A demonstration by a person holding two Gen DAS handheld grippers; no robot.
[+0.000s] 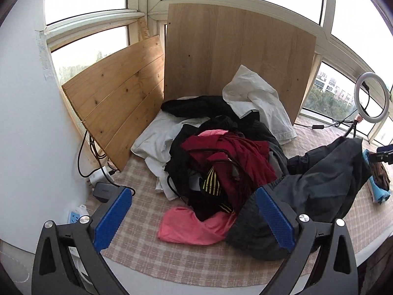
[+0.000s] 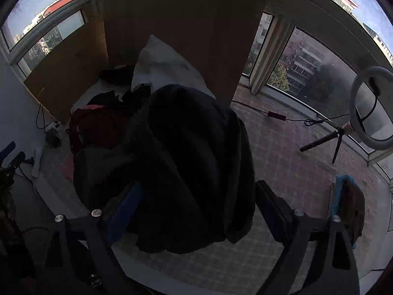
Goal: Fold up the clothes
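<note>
Lying between right claw: dark garment

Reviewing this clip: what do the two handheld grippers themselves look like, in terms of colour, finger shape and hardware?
Both look alike. The left gripper has black angular finger arms with triangular cut-outs, round silver bolt heads at the joints, and long blue pads with a fine dimpled texture and a toothed edge. The right gripper, seen in dim light, shows the same black frame, silver bolts and a blue pad. No hands or sleeves show.
</note>
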